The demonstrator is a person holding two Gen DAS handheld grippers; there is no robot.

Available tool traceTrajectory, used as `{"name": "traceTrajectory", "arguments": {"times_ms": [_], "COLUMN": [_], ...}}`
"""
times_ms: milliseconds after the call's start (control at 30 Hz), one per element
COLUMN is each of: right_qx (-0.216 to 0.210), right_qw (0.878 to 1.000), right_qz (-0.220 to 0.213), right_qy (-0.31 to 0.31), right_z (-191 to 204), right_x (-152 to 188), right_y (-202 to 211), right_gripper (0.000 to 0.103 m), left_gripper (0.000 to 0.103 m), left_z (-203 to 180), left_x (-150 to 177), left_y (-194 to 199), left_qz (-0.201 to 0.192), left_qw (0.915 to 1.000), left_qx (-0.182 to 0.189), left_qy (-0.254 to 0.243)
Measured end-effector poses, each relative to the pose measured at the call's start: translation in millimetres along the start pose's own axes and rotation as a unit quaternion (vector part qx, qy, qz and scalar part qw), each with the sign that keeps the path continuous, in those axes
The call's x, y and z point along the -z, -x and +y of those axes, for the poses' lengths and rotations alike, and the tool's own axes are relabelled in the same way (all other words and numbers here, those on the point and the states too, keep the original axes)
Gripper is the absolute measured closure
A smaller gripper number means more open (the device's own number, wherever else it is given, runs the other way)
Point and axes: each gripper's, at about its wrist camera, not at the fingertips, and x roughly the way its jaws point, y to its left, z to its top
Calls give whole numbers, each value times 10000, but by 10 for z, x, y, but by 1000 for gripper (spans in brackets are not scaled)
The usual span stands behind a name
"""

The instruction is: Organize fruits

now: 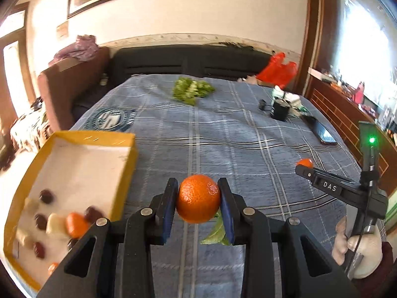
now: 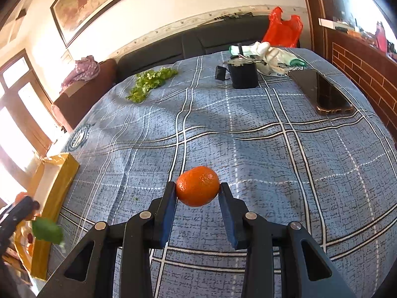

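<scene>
Leafy mandarin (image 1: 198, 198) clamped between the blue pads of the left gripper (image 1: 198, 200), fingers closed on its sides, a green leaf (image 1: 215, 233) hanging below; it looks lifted off the cloth, above the near middle of the bed, just right of the yellow box (image 1: 124, 173). Second mandarin (image 2: 197, 185), no leaf showing, sits between the fingertips of the right gripper (image 2: 197, 191); both pads touch its flanks near the tips, so a light pinch, fruit low over or on the plaid bedspread (image 2: 273, 149) — cannot tell whether it is clear of the cloth. From the left wrist view that fruit shows as an orange dot at the right gripper's tip, toward the right edge of the bed. Box stands at the near left edge of the bed and already holds one mandarin (image 1: 75, 224), several dark round fruits (image 1: 46, 196) and pale pieces (image 1: 55, 223); another orange bit shows by its near wall. Judged from this: sorting is well along, the two gripped mandarins are the only loose fruit seen on the bed, both yet to go in the box. Farther off: leafy greens (image 2: 151, 82) near the far edge, a black container (image 2: 242, 75), a phone (image 2: 321, 92) at the right edge, a red plastic bag (image 2: 284, 28) at the far right corner.
</scene>
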Motion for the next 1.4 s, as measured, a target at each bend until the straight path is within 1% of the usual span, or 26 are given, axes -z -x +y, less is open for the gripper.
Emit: {"name": "traceTrajectory", "arguments": {"times_ms": [133,267,400,533,600,667,800,867,933,1033,1133,1167,1233,1267,1300,1367,1400], "right_qx": [-11,76,-298,-531,-666,-760,-1234,-1371,-1347,-1349,-1210,-1161,-1090,-1056,-1003,-909,-880], "right_qw": [9998,9987,9976,9929,9895,9864,9773,9716,9688,9676,9689,9693,9707,9716,9735,9767,9779], "right_qz": [74,98,181,153,203,316,748,876,903,945,821,773,684,651,592,548,549], "right_qy": [210,496,598,1050,1265,1426,1548,1718,1875,1912,1995,2024,2031,2015,1970,1866,1815], "right_z": [163,393,733,1190,1417,1607,1927,2100,2234,2298,2298,2284,2231,2192,2115,1973,1923], "right_x": [92,204,337,410,458,522,662,747,817,861,846,839,805,777,759,730,721], "right_y": [-26,29,175,243,223,148,-46,-108,-141,-154,-108,-82,-34,-16,12,19,7], "right_gripper": [65,65,65,65,65,64,63,64,64,64,64,64,64,64,65,65,65], "left_gripper": [71,71,71,71,71,71,71,71,71,71,71,71,71,71,70,65,60], "left_z": [319,618,930,1319,1470,1560,1659,1701,1734,1778,1807,1812,1749,1672,1583,1321,1188], "left_x": [89,115,174,289,348,397,449,459,469,490,507,518,516,507,493,471,472], "left_y": [200,451,637,725,755,770,779,800,803,790,731,699,623,585,552,463,413], "left_qz": [-44,-200,-257,-234,-209,-192,-214,-238,-242,-257,-257,-219,-89,-1,66,283,410], "left_qw": [9994,9981,9961,9920,9901,9891,9882,9876,9872,9871,9871,9872,9884,9897,9910,9935,9933], "left_qx": [-49,-190,-342,-470,-472,-456,-384,-394,-410,-407,-284,-184,215,439,575,844,973], "left_qy": [349,551,765,1145,1309,1386,1470,1501,1525,1524,1558,1571,1504,1366,1205,708,469]}}
